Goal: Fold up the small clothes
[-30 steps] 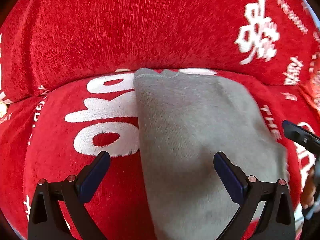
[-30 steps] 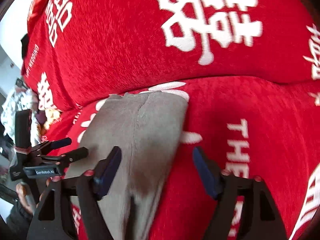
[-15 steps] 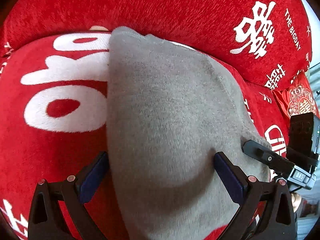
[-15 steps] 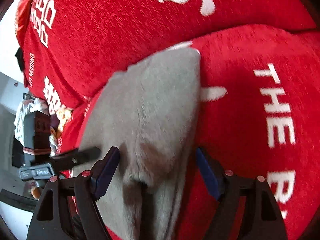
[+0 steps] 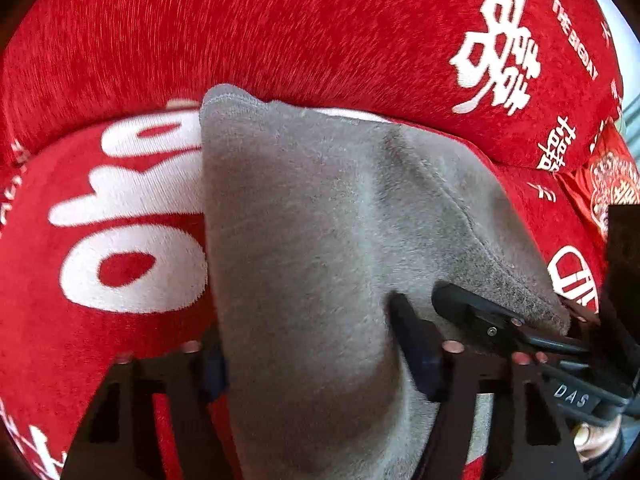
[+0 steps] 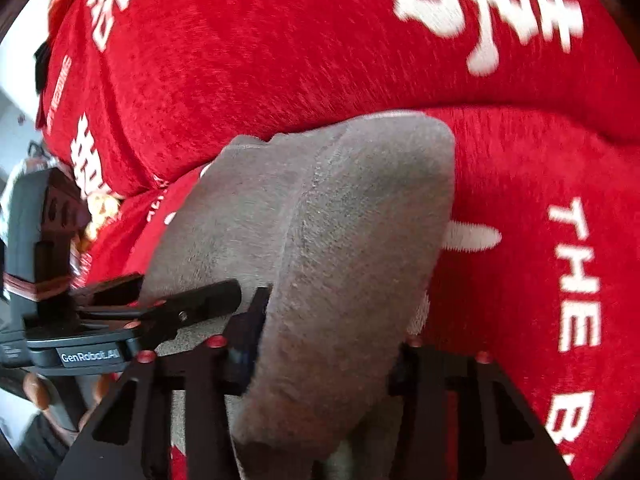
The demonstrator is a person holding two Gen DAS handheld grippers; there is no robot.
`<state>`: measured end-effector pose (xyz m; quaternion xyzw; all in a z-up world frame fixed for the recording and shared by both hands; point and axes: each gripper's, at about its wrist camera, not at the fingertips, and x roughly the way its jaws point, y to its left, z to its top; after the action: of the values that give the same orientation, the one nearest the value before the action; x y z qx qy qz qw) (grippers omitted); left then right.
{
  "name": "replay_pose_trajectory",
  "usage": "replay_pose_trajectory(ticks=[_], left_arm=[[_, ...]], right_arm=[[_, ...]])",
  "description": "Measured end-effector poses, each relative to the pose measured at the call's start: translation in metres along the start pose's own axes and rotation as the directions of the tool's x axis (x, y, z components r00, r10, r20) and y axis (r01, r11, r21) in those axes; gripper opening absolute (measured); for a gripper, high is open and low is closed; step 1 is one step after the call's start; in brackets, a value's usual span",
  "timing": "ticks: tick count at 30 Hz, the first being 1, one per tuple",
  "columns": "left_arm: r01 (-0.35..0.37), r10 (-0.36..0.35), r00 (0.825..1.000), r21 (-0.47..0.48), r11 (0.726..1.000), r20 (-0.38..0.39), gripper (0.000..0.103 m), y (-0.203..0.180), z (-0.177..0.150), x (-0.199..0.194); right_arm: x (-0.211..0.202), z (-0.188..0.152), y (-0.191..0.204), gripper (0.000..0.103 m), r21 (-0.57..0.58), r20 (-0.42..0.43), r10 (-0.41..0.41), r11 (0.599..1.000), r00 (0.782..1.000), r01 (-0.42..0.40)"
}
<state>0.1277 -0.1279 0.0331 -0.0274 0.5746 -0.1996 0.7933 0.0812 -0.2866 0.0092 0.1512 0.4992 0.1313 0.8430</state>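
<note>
Grey fleece, a small garment [image 5: 304,248], lies on the seat cushion [image 5: 120,208] of a red sofa printed with white lettering, its far end up against the back cushion [image 5: 280,32]. It looks narrow and doubled lengthwise, with a seam or folded edge running down it, so by my reading 1 fold is done and the end-to-end fold is left.

Both tools work the near end. The left gripper [image 5: 316,364] has its jaws closing with the cloth bunched between them; the pads look pressed into the fabric, though the left pad is half buried. The right gripper [image 6: 328,340] is likewise closing on the garment's near right edge, cloth bulging up between its fingers [image 6: 250,332]. Each gripper shows in the other's view, just beside it over the same end.

The garment's near hem is cut off below both frames, so what kind of clothing it is and how many layers are caught cannot be told. A hand [image 6: 36,392] shows only as a sliver.
</note>
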Motion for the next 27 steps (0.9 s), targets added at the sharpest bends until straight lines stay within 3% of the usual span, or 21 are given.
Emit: replay_pose_trajectory(ticks=[4, 9, 27], left_arm=[[-0.067, 0.067, 0.998, 0.033, 0.997, 0.021, 0.049, -0.013, -0.001, -0.011], [-0.108, 0.106, 0.994, 0.05, 0.993, 0.039, 0.048, -0.019, -0.011, -0.026], [-0.127, 0.119, 0.988, 0.071, 0.989, 0.101, 0.048, -0.026, -0.077, -0.102]], right_arm=[[-0.011, -0.002, 0.02, 0.041, -0.045, 0.035, -0.074, 0.996, 0.997, 0.076], [-0.028, -0.007, 0.036, 0.04, -0.056, 0.054, -0.087, 0.994, 0.995, 0.09], [-0.096, -0.055, 0.094, 0.04, -0.11, 0.083, -0.102, 0.988, 0.991, 0.111]])
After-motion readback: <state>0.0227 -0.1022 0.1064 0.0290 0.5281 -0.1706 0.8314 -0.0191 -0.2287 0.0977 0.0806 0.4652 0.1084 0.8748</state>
